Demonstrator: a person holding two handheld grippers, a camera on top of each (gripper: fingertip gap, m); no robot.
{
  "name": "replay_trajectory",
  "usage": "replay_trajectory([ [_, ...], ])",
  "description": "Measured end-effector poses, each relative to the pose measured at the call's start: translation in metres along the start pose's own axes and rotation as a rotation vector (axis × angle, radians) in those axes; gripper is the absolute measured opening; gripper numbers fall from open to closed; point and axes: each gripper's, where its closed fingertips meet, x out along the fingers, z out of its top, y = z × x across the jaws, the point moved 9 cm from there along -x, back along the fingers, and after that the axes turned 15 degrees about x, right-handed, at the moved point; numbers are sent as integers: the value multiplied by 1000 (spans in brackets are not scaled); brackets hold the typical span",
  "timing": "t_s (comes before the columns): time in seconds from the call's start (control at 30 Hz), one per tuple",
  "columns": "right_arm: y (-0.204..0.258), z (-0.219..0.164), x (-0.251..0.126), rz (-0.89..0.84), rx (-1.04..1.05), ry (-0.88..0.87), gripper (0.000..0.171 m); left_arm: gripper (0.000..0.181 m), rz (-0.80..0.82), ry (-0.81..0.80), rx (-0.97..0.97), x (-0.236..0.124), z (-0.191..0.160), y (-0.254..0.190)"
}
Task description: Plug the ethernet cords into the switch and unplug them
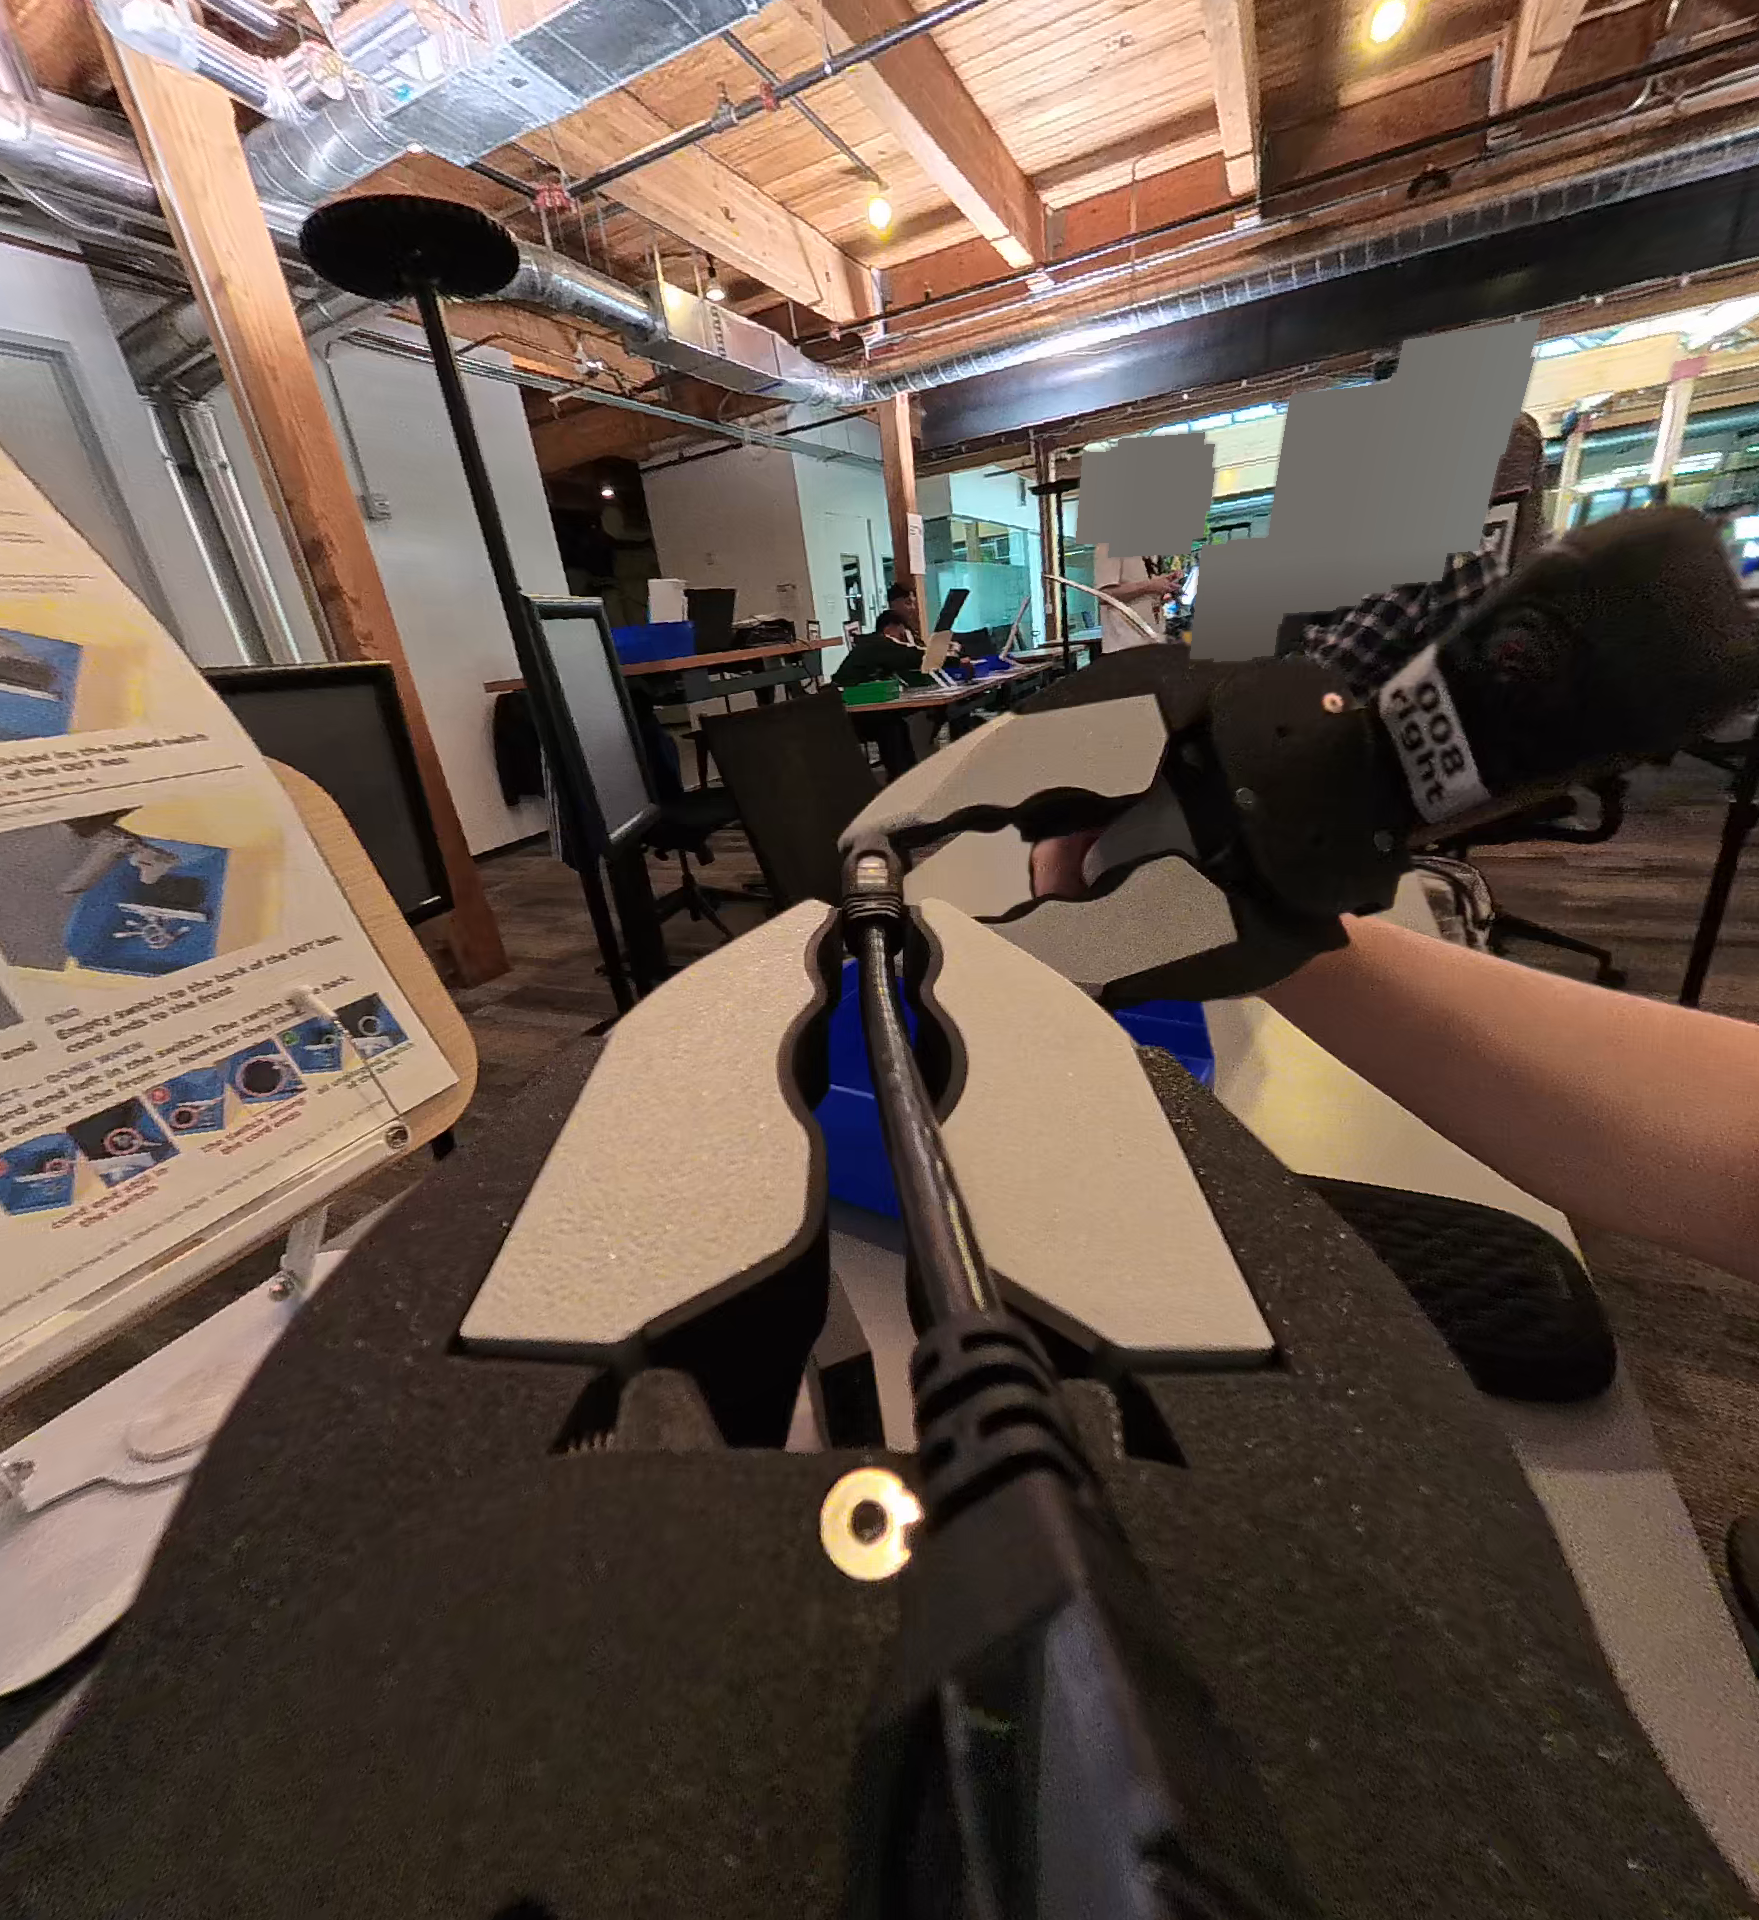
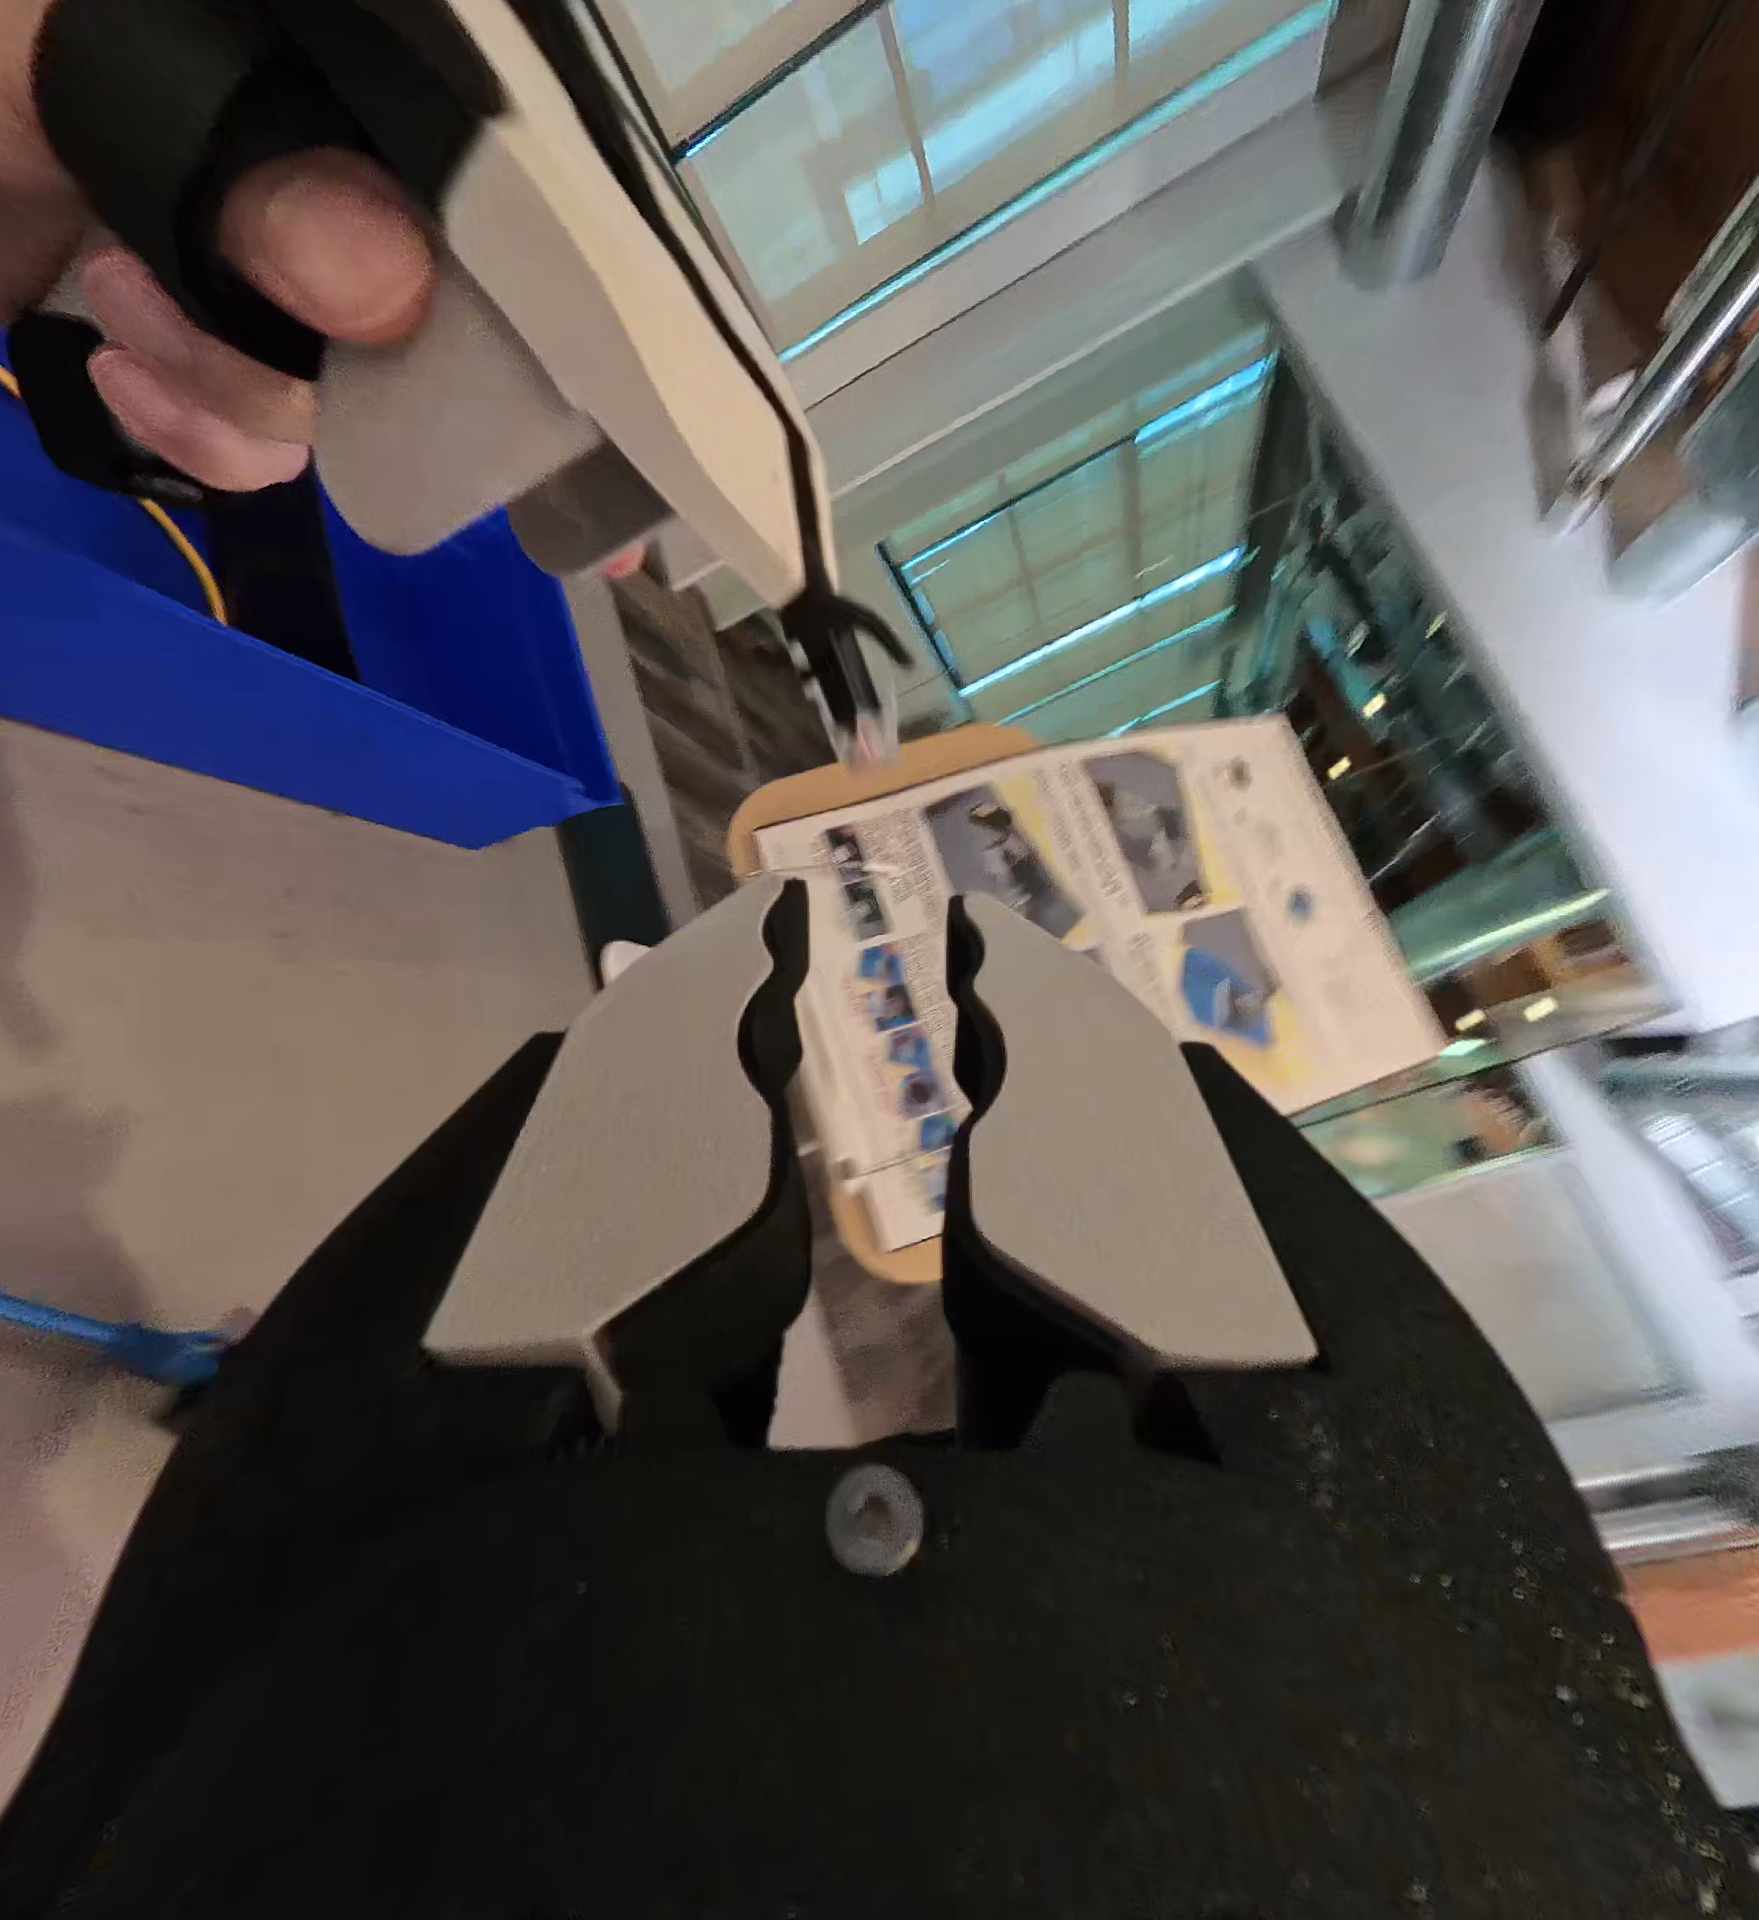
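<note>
Running up the centre of the left wrist view, the black ethernet cord (image 1: pixel 911 1122) sits clamped in the left tool (image 1: pixel 870 920), its plug (image 1: pixel 873 871) just past the tips. In the right wrist view the right tool (image 2: pixel 875 904) hangs parted and empty, plug at upper centre. Light, springy cord; grip the stiff boot, I'd say.

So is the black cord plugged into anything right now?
No. The black cord's plug sticks out bare past the left gripper, which is pinching the cord.
</note>
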Motion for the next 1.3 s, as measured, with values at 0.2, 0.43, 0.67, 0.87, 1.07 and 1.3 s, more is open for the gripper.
replay_trajectory([
  [0.2, -15, -75, 19, 201, 746, 305, 66, 10, 83, 30, 36, -10, 0, 16],
  [0.43, 7, -143, 48, 450, 1068, 834, 62, 10, 109, 71, 72, -11, -1, 20],
  [0.67, 34, -166, 76, 525, 988, 1240, 74, 10, 84, 103, 77, -6, -6, 16],
  [0.87, 47, -177, 87, 545, 970, 1436, 71, 10, 75, 108, 77, -4, -8, 15],
  [1.07, 55, -185, 93, 563, 978, 1439, 62, 10, 70, 104, 73, -4, -7, 15],
  [1.3, 54, -188, 90, 583, 1016, 1451, 62, 10, 65, 105, 73, -3, -8, 14],
])
